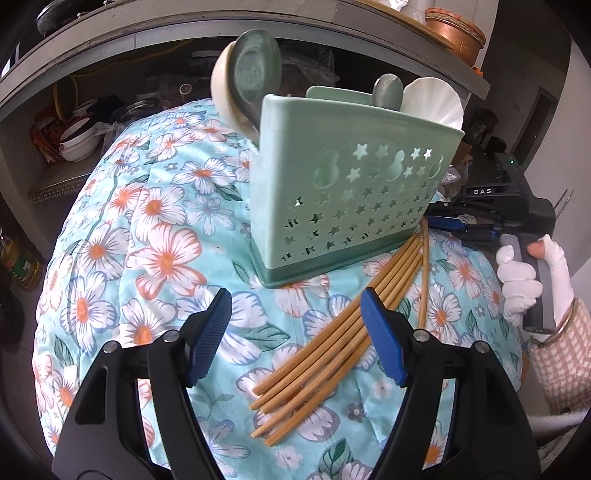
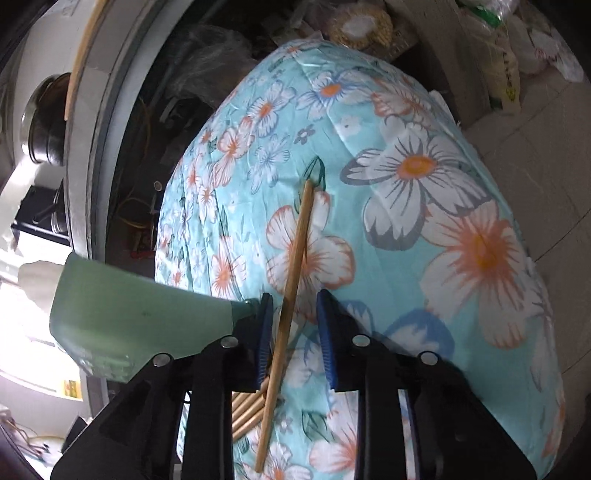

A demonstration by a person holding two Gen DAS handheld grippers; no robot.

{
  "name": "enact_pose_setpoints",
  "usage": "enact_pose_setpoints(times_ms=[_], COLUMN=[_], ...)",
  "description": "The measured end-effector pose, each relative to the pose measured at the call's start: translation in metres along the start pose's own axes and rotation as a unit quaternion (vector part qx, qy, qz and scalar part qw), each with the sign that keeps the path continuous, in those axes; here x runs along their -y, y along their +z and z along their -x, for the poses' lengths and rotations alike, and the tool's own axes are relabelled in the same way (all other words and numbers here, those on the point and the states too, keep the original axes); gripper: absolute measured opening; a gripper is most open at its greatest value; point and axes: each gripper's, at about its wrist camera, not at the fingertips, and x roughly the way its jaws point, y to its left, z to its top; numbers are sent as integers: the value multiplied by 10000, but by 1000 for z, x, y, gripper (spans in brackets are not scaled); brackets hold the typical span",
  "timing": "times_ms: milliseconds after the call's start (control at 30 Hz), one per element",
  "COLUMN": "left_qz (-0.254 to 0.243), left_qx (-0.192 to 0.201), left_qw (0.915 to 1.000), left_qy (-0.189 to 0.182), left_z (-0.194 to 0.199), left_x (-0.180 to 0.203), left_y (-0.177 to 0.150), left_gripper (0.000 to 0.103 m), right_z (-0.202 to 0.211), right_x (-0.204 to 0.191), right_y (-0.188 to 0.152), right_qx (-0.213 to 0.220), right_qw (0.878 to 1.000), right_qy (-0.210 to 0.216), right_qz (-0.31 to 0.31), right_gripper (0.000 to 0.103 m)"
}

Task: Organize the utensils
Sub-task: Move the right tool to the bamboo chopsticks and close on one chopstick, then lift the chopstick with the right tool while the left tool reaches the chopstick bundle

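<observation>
A green perforated utensil holder point(image 1: 343, 192) stands on a floral cloth point(image 1: 155, 236) and holds spoons point(image 1: 255, 70) and a white scoop point(image 1: 436, 101). Several bamboo chopsticks point(image 1: 332, 339) lie fanned in front of it. My left gripper point(image 1: 295, 321) is open and empty just above the chopsticks' near ends. My right gripper point(image 2: 293, 321) is open, its jaws either side of one single chopstick point(image 2: 291, 280) lying on the cloth, not clamping it. The holder's side point(image 2: 140, 314) is at its left. The right gripper also shows in the left wrist view point(image 1: 447, 221), beside the holder.
A shelf unit behind holds bowls point(image 1: 79, 142) and jars. A copper pot point(image 1: 456, 31) sits on top. Oil bottles point(image 1: 18, 262) stand on the floor at left. Bags and sacks point(image 2: 506, 62) lie past the cloth's far edge.
</observation>
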Motion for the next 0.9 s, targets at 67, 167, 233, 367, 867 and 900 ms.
enact_pose_setpoints(times_ms=[67,167,233,367,867,900], left_qz=[33,49,43,1,-2023,-2333], left_qx=[0,13,25,51,9,23], left_qw=[10000,10000,10000,10000,9786,9712], left_qy=[4,4,2,13,369,490], left_z=[1,2,3,7,-1,-5], left_x=[-3,-4,-4,-3,65,74], left_y=[-1,-1,-2,-3,-37,-42], left_gripper=[68,68,68,68,56,54], right_z=[-5,-11,-13,-7,33,32], right_x=[-1,-5,-4,0,33,33], right_y=[5,9,10,3,-88,-90], right_qx=[-14,-37,-40,-94,-456,-434], right_qw=[10000,9999,9999,9998,9980,9981], right_qy=[22,-48,-94,4,285,296], right_qz=[-67,-81,-129,-164,-333,-328], right_gripper=[22,16,9,9,8,8])
